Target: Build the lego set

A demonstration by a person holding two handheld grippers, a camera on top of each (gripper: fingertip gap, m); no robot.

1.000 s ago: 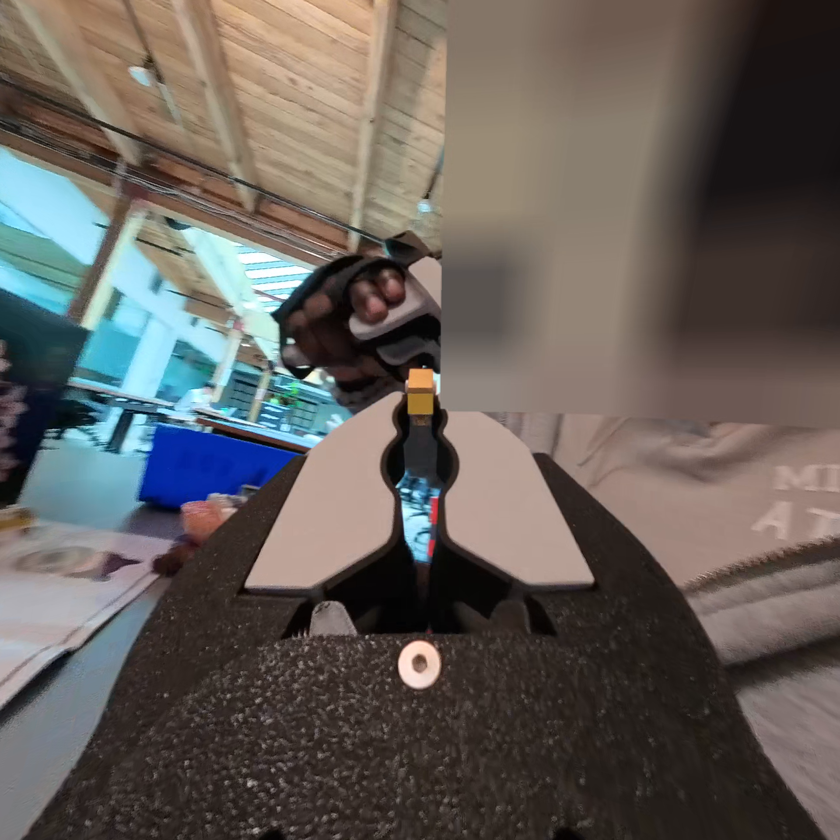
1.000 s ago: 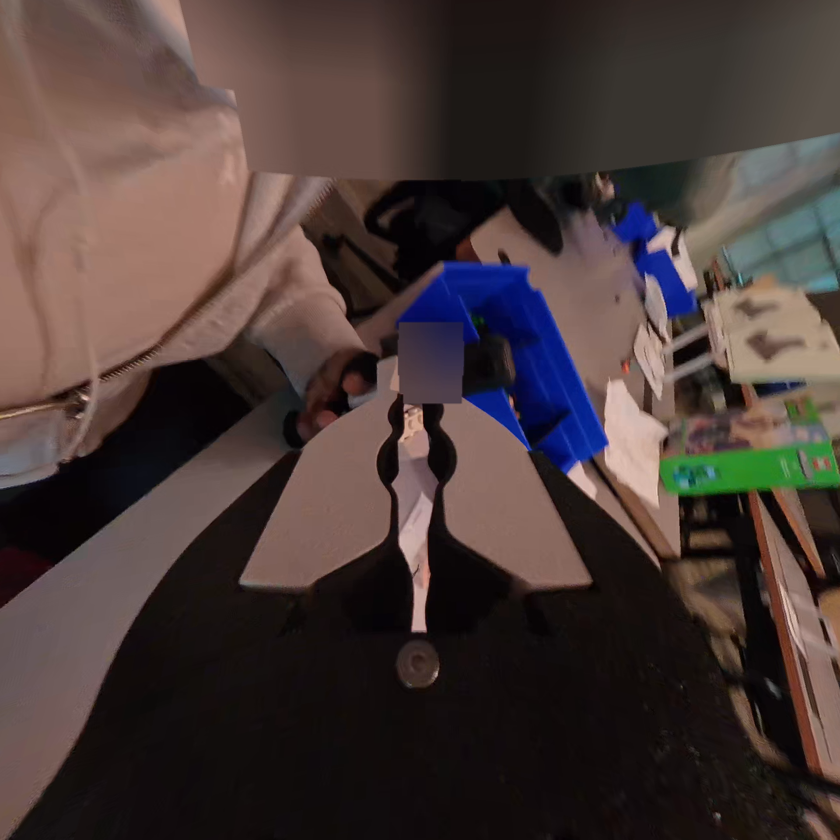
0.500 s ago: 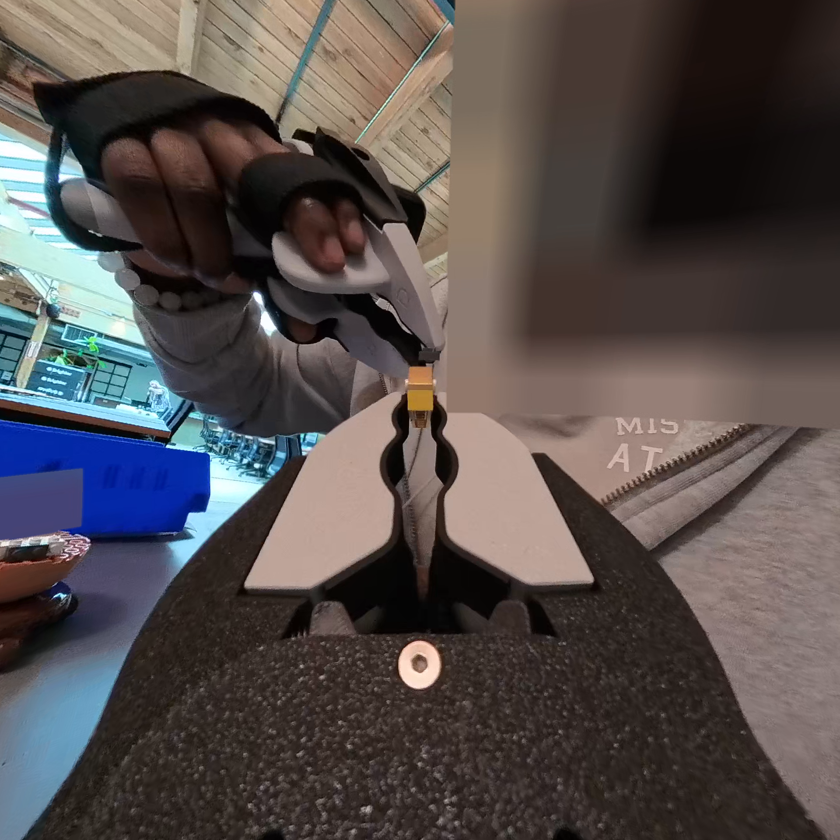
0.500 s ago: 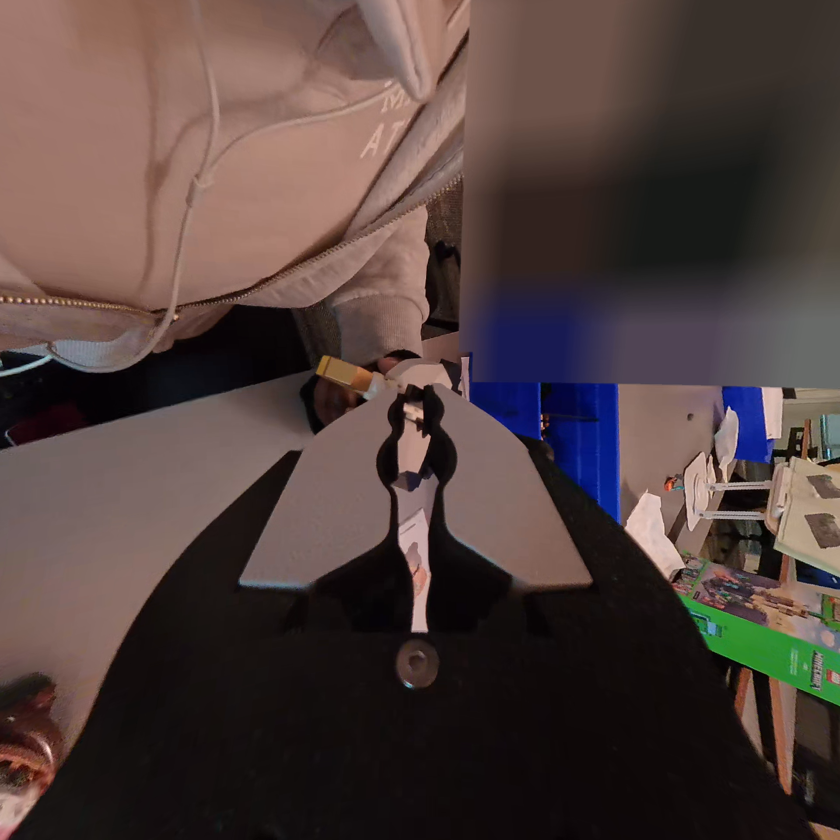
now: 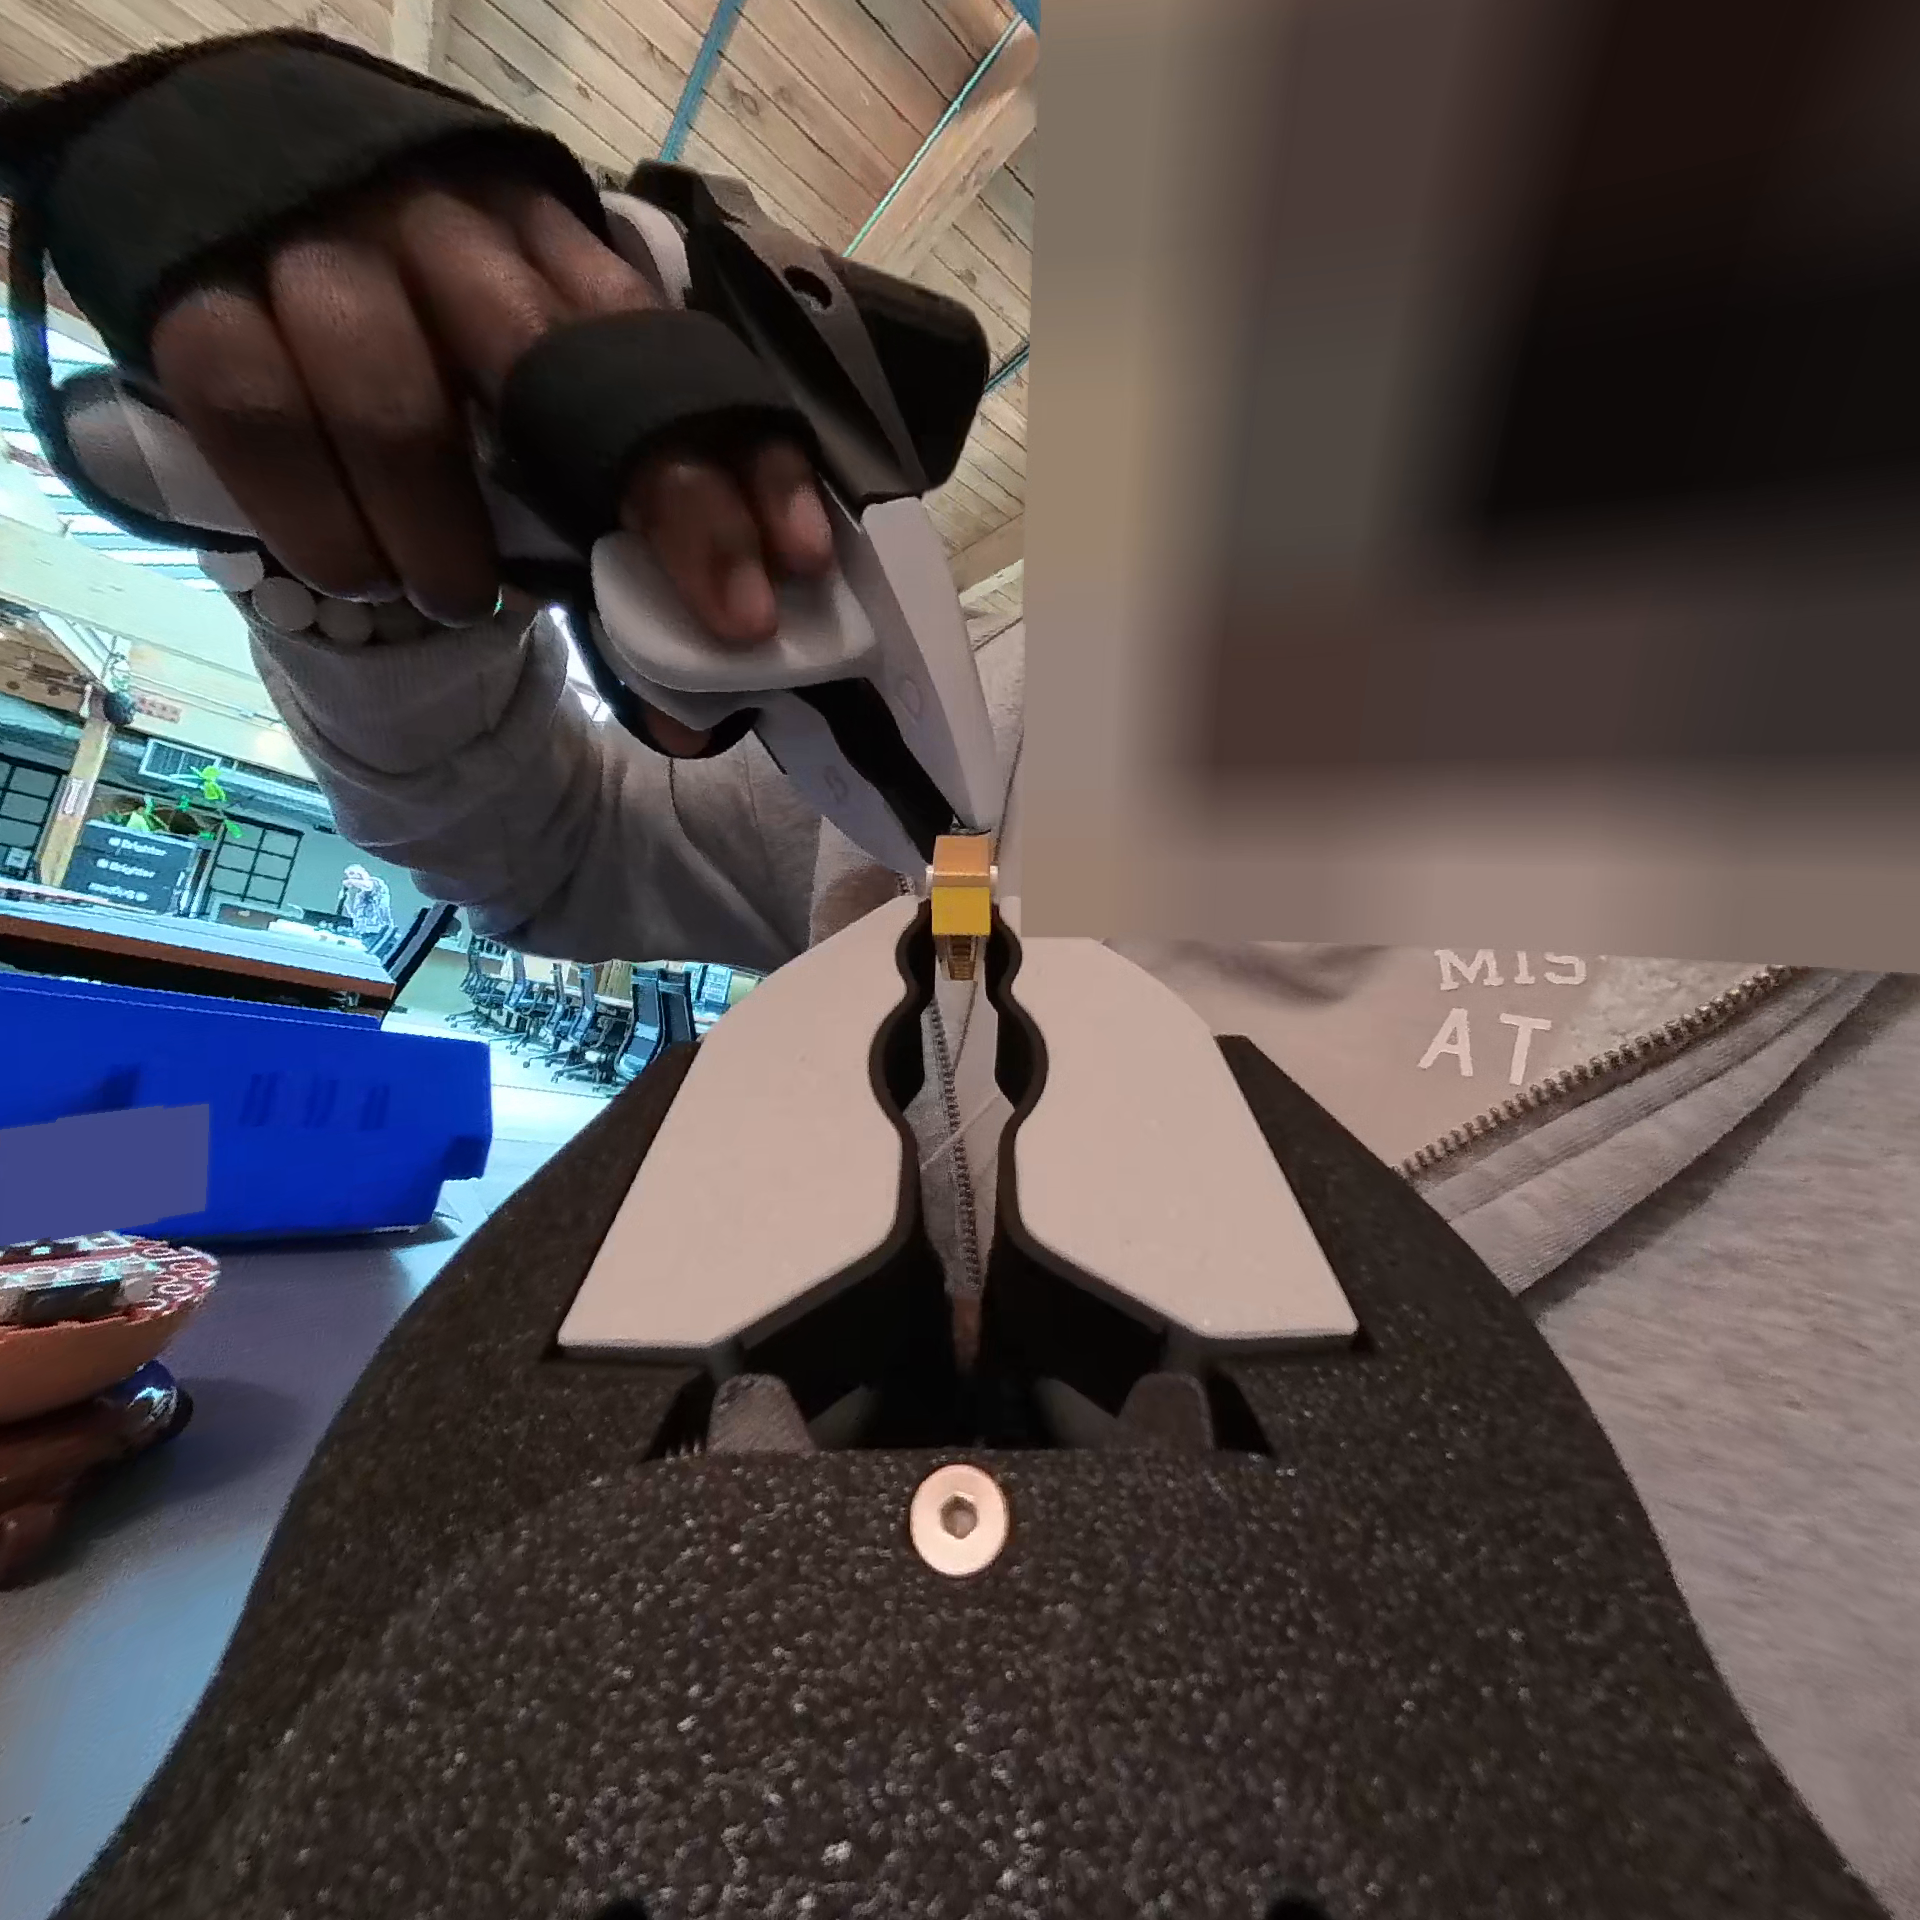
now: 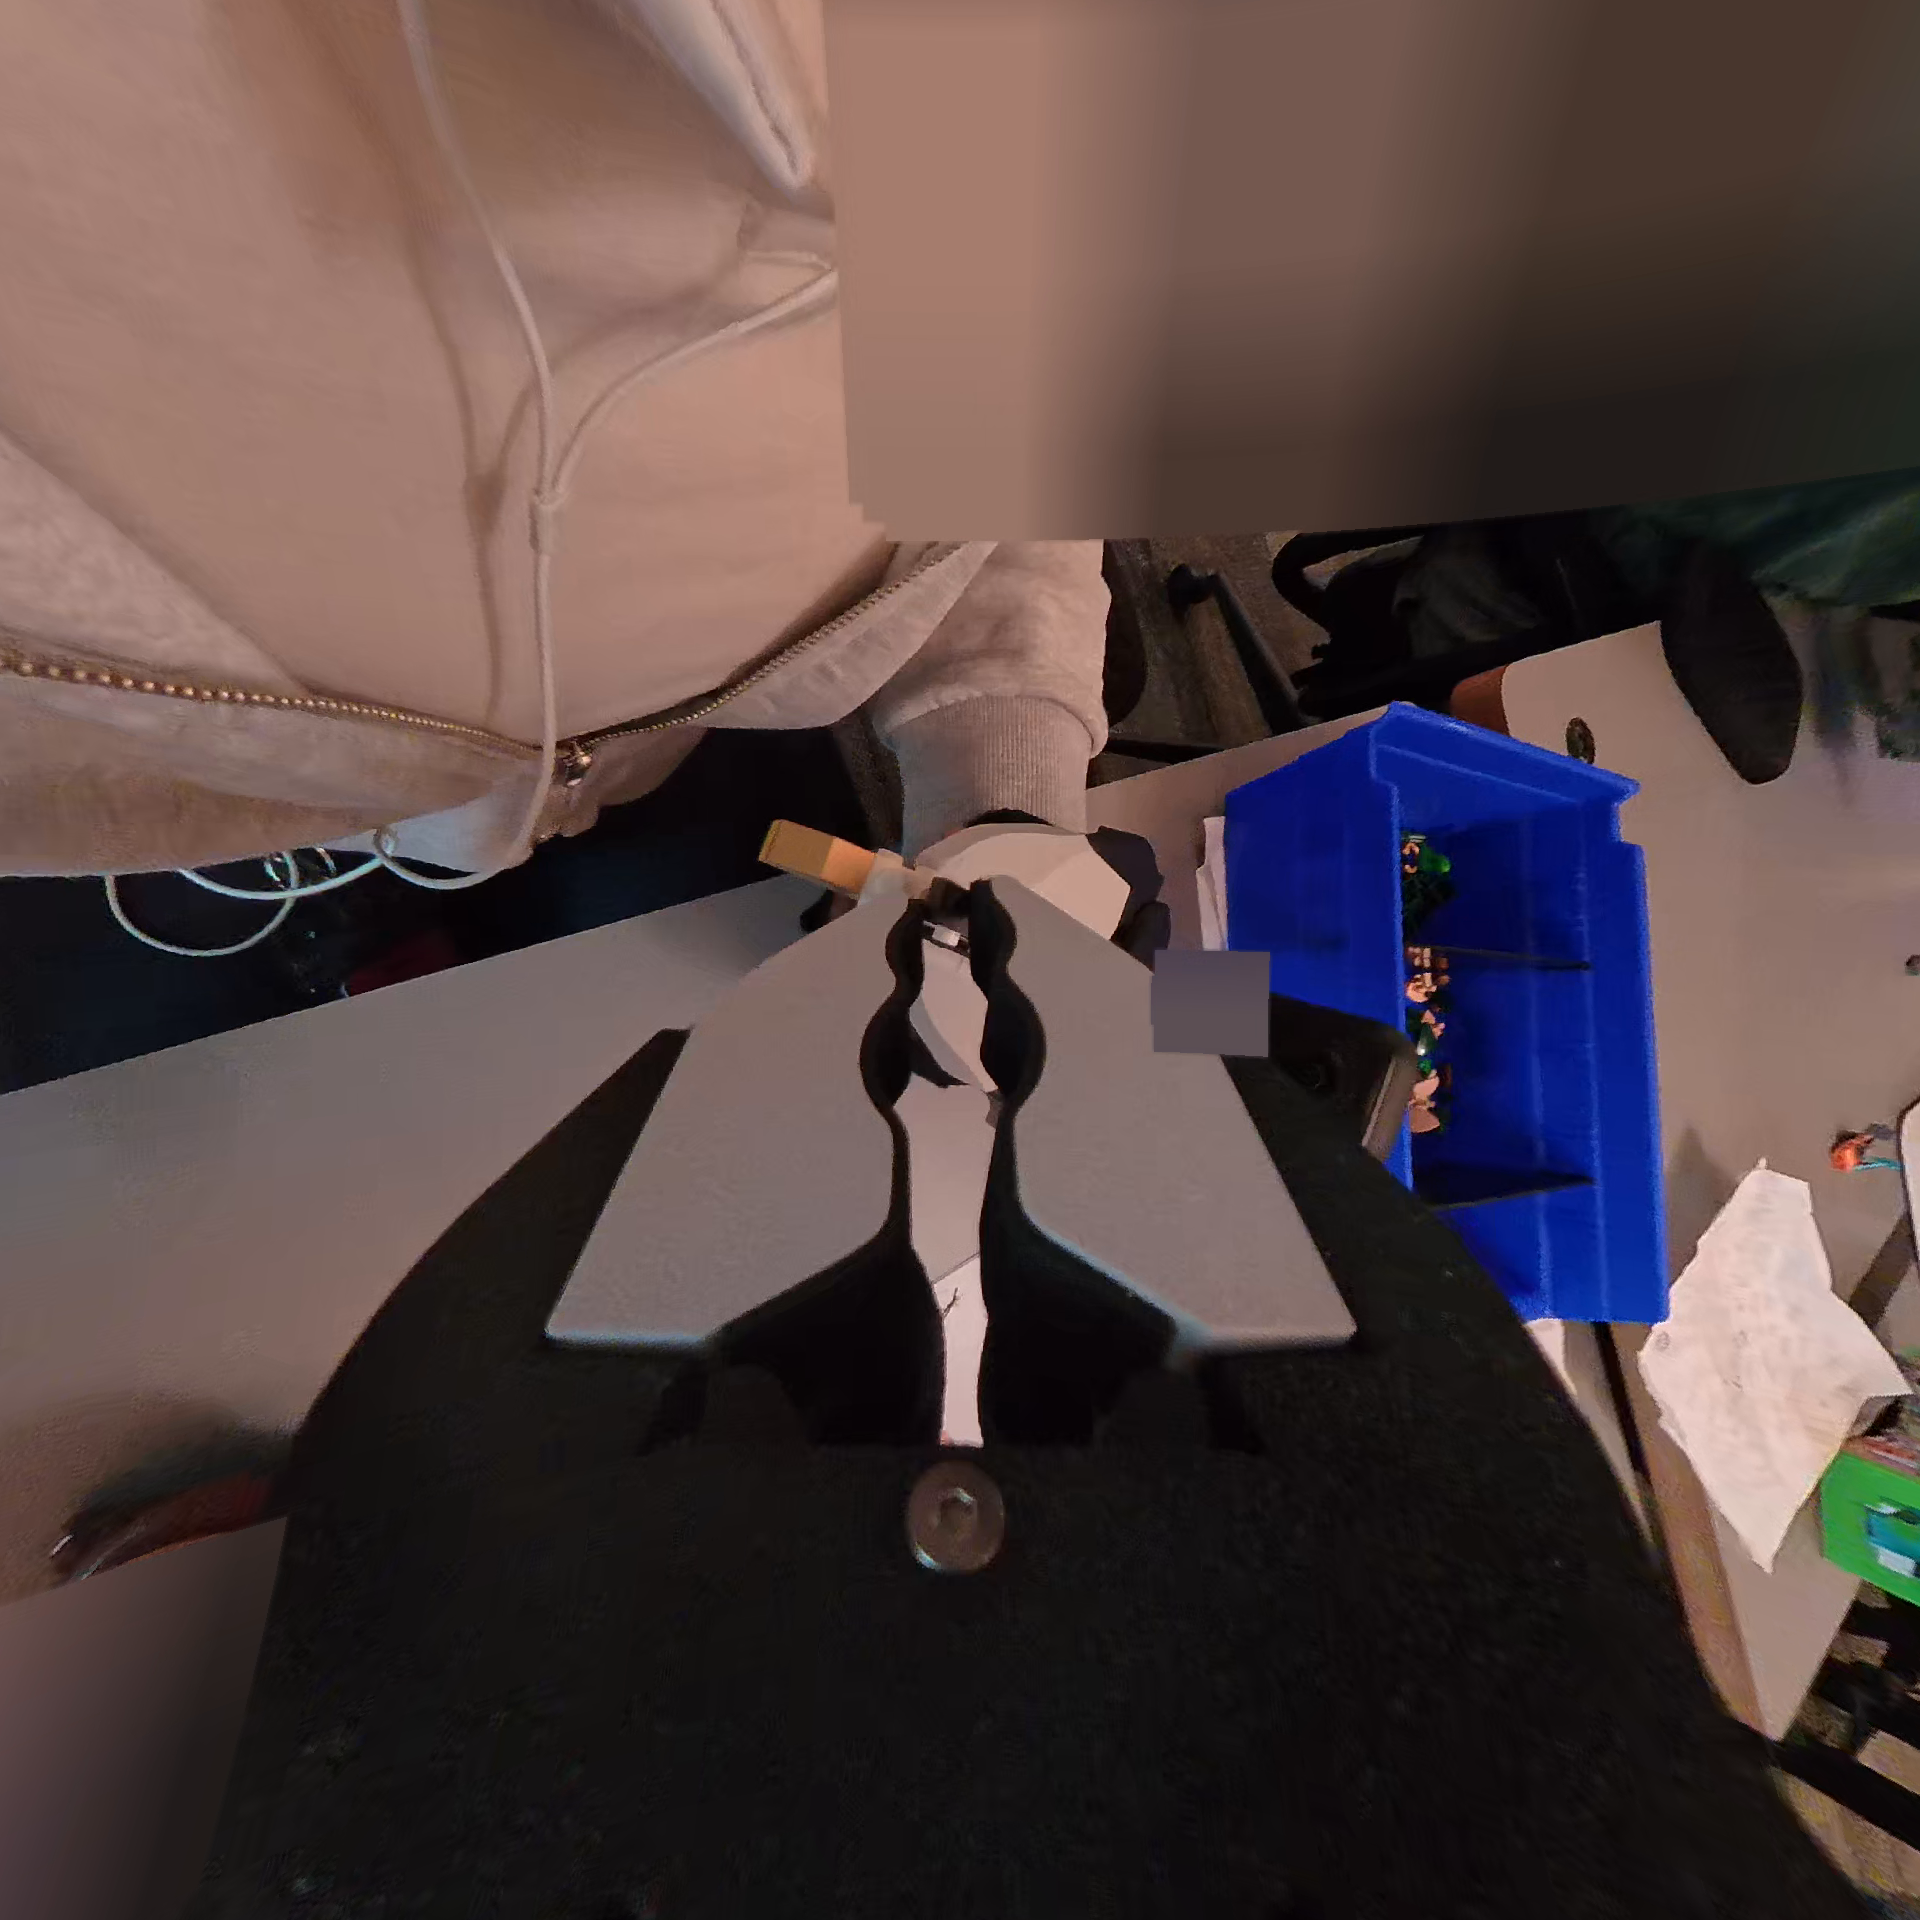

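At the centre of the left wrist view, the left gripper [image 5: 961, 920] is clenched on a small golden-yellow lego piece [image 5: 962, 902] held up before a grey zip-up hoodie [image 5: 1704, 1164]. The right gripper [image 5: 961, 836] reaches down from the upper left, its grey tips meeting the piece's top. In its own view the right gripper [image 6: 948, 914] pinches a tiny dark part [image 6: 948, 933]; a blue plastic bin [image 6: 1496, 1029] of bricks sits at right on the pale tabletop [image 6: 312, 1122].

Glossy plastic yellow brick [image 5: 961, 886]

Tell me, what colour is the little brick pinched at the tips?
Golden yellow brick, clearest in the left wrist view.
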